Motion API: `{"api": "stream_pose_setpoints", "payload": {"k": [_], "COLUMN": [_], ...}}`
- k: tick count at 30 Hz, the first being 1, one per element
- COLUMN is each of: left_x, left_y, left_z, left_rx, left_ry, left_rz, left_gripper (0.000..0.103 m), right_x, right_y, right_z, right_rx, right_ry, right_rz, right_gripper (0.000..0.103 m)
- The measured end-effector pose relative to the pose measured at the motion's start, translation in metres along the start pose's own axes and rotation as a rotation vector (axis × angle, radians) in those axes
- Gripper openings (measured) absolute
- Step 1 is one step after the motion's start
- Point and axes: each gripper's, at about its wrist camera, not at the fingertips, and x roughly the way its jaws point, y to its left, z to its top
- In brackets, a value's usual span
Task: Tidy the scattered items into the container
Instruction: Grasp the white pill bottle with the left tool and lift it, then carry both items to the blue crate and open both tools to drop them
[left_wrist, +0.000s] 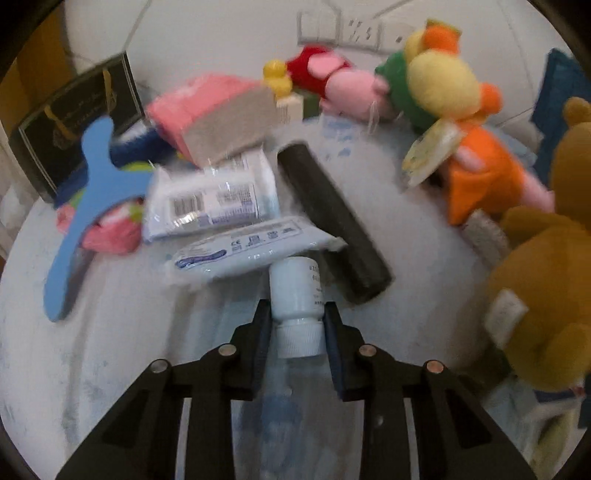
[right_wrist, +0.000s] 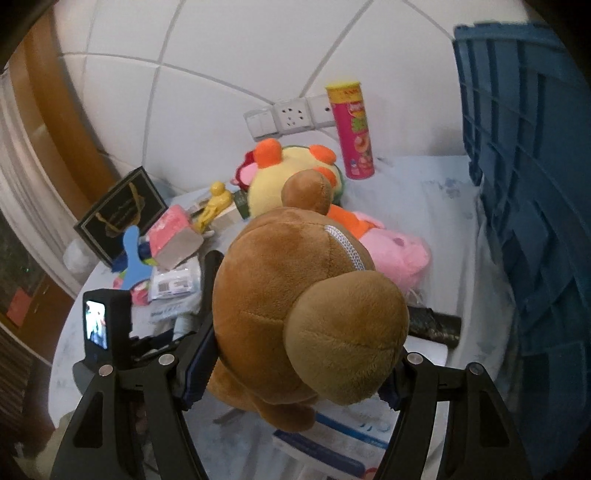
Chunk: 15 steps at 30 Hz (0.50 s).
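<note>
Left wrist view: left tongs (left_wrist: 297, 314) pinch a white bottle (left_wrist: 296, 291) near its cap, ready to carry. Packets (left_wrist: 210, 199) lie at 11 o'clock.

Right wrist view: right tongs (right_wrist: 295, 354) clasp a brown bear (right_wrist: 295, 291); the blue crate (right_wrist: 528, 184) waits at 2 o'clock.

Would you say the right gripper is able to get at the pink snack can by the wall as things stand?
Probably not yet: the right gripper is shut on the brown teddy bear, so its jaws are full, and the yellow plush lies partly before the pink snack can.

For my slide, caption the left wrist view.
Left tongs grip a small white bottle above scattered packets and plush toys.
</note>
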Motion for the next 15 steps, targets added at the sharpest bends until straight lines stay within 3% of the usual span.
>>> {"api": "stream_pose_setpoints", "payload": {"k": [11,15], "left_x": [-0.15,-0.2], "left_y": [0.018,0.017], "left_z": [0.024,0.038], "left_rx": [0.046,0.073], "left_ry": [-0.234,-0.276], "left_rz": [-0.073,-0.116], "left_gripper": [0.028,0.027], "right_x": [-0.101,-0.145], "right_y": [0.072,0.089], "right_z": [0.037,0.045], "right_rx": [-0.072,-0.077], "right_ry": [-0.175,-0.241], "right_rz": [-0.012,-0.046], "right_gripper": [0.072,0.072]}}
